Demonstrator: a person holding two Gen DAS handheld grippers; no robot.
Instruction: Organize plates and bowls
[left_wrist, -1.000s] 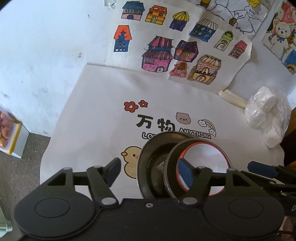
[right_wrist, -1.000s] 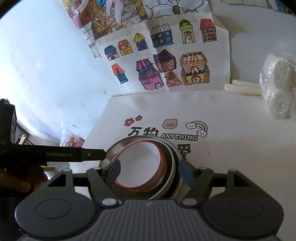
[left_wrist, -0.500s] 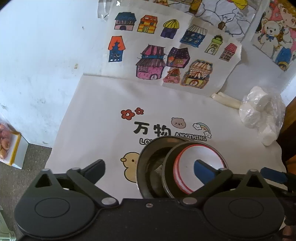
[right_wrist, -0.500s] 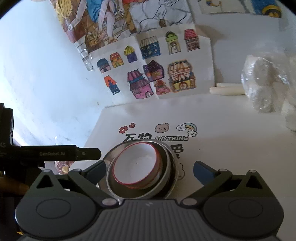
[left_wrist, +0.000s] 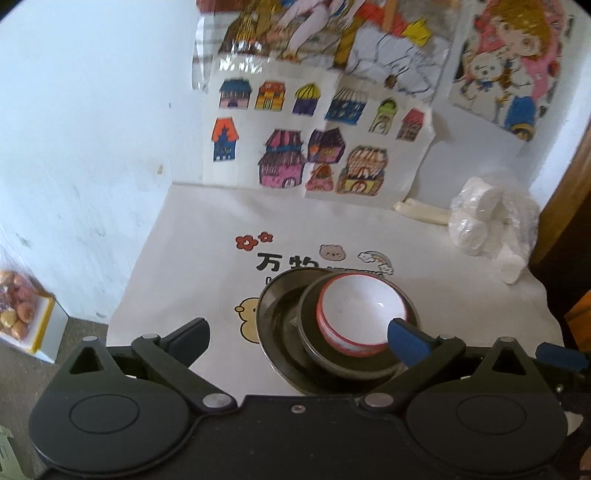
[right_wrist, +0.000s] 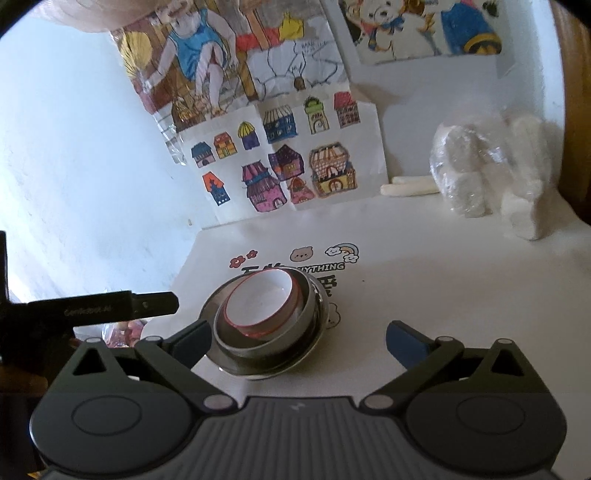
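Two grippers are in my feeds, both empty with fingers spread wide. Starting at the left, my left gripper (left_wrist: 297, 332) hangs over the printed table cover (left_wrist: 192, 236), its left finger above bare cloth and its blue-padded right finger just over the near rim of the stack. That stack sits mid-table: a white bowl with a red rim (left_wrist: 360, 310) nested in a smaller steel dish (left_wrist: 314, 350), which sits off-centre, toward the right, inside a larger steel bowl (left_wrist: 275, 317). Further right, my right gripper (right_wrist: 297, 338) has its left finger close beside the steel bowl's wall, its right finger over open cloth. A plastic bag of white items (right_wrist: 480, 166) lies at the far right, well apart.

I judge the stacking done. My worry is that either near finger clips a rim on a sideways move; the off-centre nest looks ready to tip or skate on the cloth.
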